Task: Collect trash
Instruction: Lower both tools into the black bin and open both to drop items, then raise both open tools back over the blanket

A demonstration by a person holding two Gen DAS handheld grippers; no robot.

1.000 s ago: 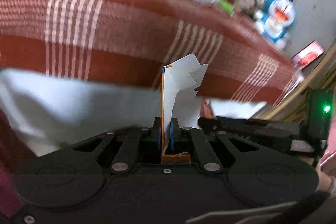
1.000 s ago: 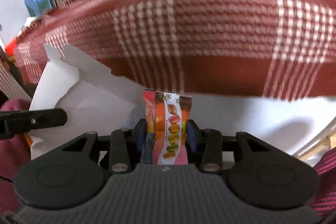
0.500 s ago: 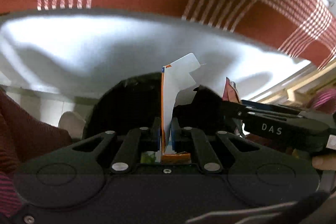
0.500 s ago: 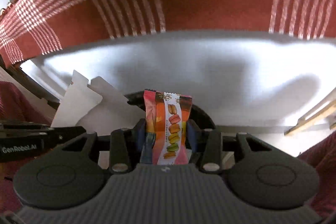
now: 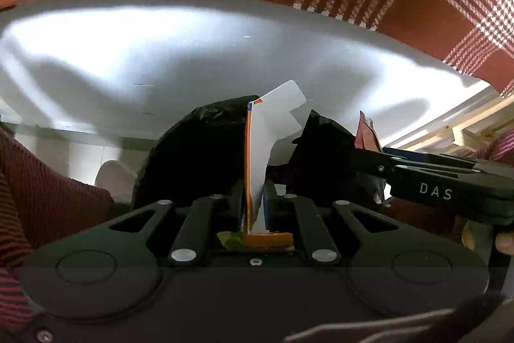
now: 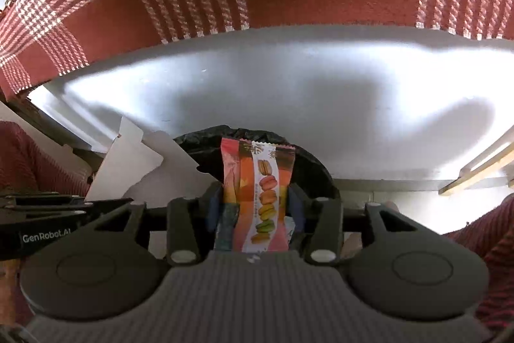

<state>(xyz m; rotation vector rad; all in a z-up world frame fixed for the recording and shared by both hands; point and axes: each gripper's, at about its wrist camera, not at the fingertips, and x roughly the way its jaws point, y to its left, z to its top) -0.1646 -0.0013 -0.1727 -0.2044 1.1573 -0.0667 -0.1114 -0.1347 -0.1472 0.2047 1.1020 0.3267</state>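
The left gripper (image 5: pixel 255 198) pinches a flattened white carton (image 5: pixel 266 143) upright between its narrow fingers, over the black bin bag (image 5: pixel 199 150). The right gripper (image 6: pixel 255 208), whose jaws have just been opening, still has the macaron wrapper (image 6: pixel 260 192) between its fingers.

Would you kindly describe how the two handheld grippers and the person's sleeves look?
Both grippers are matte black with linkage fingers on silver pivots and blue pads. The right gripper bears white "DAS" lettering, the left gripper "GenRobot.AI". The sleeves are dark red knit with fine stripes.
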